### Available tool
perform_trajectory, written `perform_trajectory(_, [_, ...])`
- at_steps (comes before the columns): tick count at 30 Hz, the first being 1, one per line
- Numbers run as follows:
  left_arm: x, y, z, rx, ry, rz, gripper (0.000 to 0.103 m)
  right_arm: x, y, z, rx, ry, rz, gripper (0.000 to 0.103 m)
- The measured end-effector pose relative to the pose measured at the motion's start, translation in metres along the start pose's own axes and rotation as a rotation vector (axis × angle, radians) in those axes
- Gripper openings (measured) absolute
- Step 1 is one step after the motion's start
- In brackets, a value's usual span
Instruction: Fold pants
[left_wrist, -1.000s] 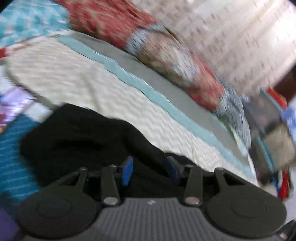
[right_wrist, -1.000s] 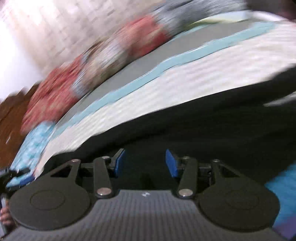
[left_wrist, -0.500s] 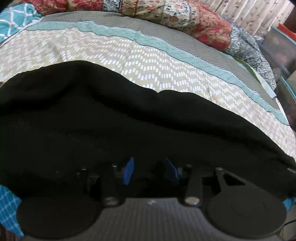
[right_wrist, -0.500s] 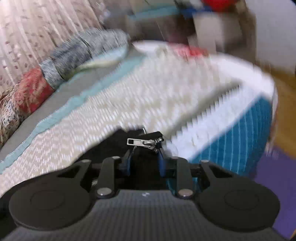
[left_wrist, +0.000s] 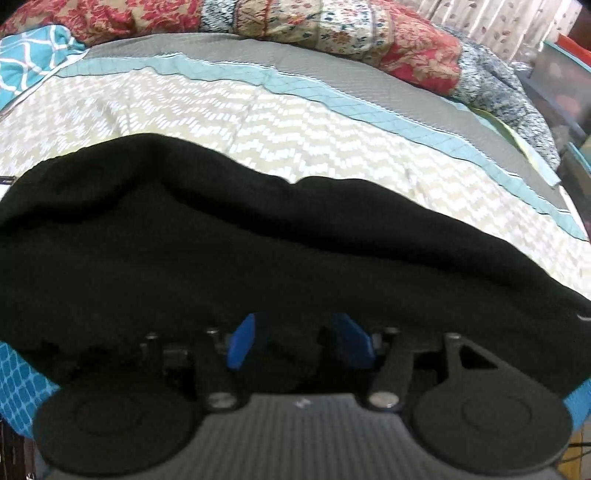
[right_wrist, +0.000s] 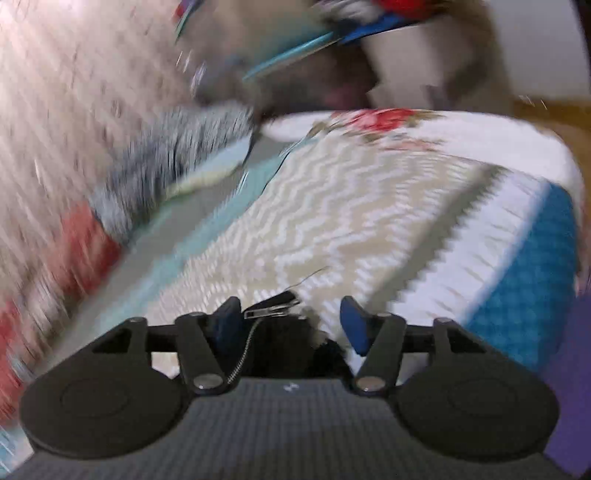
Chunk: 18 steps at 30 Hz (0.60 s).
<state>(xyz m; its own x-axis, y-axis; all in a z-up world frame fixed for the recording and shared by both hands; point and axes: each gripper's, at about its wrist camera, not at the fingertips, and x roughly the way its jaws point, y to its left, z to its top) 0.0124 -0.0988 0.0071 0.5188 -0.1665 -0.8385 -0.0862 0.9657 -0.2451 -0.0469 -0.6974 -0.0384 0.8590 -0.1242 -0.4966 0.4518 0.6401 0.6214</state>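
Your left gripper (left_wrist: 297, 341) sits low over the black pants (left_wrist: 258, 254), its blue fingertips (left_wrist: 242, 345) standing apart with dark cloth showing in the gap; nothing is pinched between them that you can make out. Your right gripper (right_wrist: 290, 325) also has its jaws spread wide. A bit of the pants (right_wrist: 284, 343) lies between them, with a metal zipper (right_wrist: 271, 309) and its toothed track running down beside the left-hand pad, but the pads are not closed on it.

From the left wrist view, the pants spread across the whole near width of the bed, a broad dark mound with a soft, wavy far edge. They rest on a cream zigzag bedspread (left_wrist: 277, 122), which carries a teal band (left_wrist: 369, 107) and then a grey strip farther back. At the near left corner a blue checked cloth (left_wrist: 18, 384) peeks out from under the pants.

Beyond the grey strip, a row of red floral and patterned pillows (left_wrist: 332, 33) lines the far edge of the bed.

The right wrist view is heavily blurred. You can still tell the zigzag bedspread (right_wrist: 351, 206) ahead, a blue panel (right_wrist: 532, 280) at the right edge of the bed, and a pale curtain (right_wrist: 74, 74) at the far left.
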Motion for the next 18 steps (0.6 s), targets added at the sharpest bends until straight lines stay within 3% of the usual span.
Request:
perform_trajectory(3, [-0.006, -0.014, 0.000, 0.027, -0.007, -0.056, 0.054, -0.025, -0.030, -0.016, 0.125, 0.014, 0.080, 0.065])
perform_trajectory(5, [-0.007, -0.024, -0.001, 0.037, -0.009, -0.100, 0.054, -0.038, -0.036, -0.028, 0.199, 0.023, 0.150, 0.073])
perform_trajectory(9, [0.000, -0.042, -0.007, 0.042, 0.034, -0.203, 0.054, -0.034, -0.023, -0.042, 0.257, 0.076, 0.260, 0.074])
perform_trajectory(14, [0.026, -0.049, -0.020, 0.037, 0.114, -0.163, 0.051, -0.010, -0.007, -0.035, 0.253, 0.078, 0.225, 0.075])
perform_trajectory(18, [0.026, -0.043, -0.025, 0.011, 0.089, -0.158, 0.052, 0.000, -0.007, -0.022, 0.289, 0.067, 0.225, 0.080])
